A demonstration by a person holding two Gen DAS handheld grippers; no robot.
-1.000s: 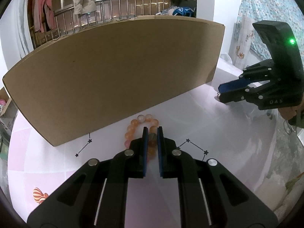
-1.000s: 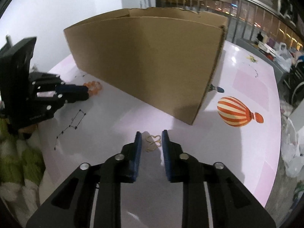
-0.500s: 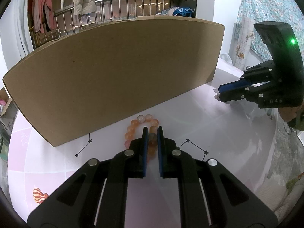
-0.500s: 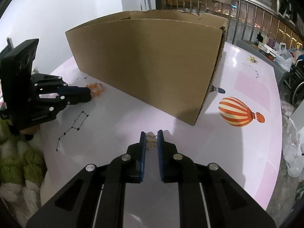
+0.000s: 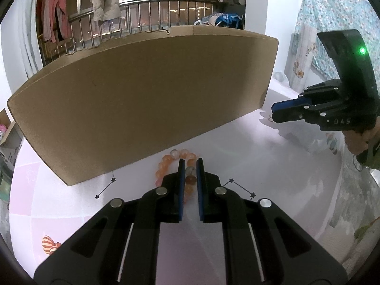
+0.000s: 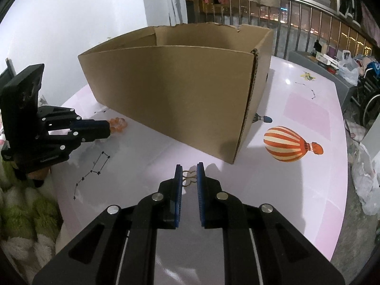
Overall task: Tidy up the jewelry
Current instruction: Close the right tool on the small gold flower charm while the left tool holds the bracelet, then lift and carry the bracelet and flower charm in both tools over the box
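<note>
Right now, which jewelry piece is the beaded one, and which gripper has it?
The orange bead bracelet, clamped in the left gripper beside the cardboard box. The right gripper holds a thin gold wire piece, no beads.

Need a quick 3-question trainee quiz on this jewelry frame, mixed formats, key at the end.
1. True or false: the left tongs are closed on the orange bead bracelet.
2. Multiple choice: what sits between the right tongs? A) a bead bracelet B) a thin gold-coloured wire piece C) nothing
3. Fill in: the cardboard box stands on the table with its top ____.

Key: 1 true; 2 B; 3 open
</note>
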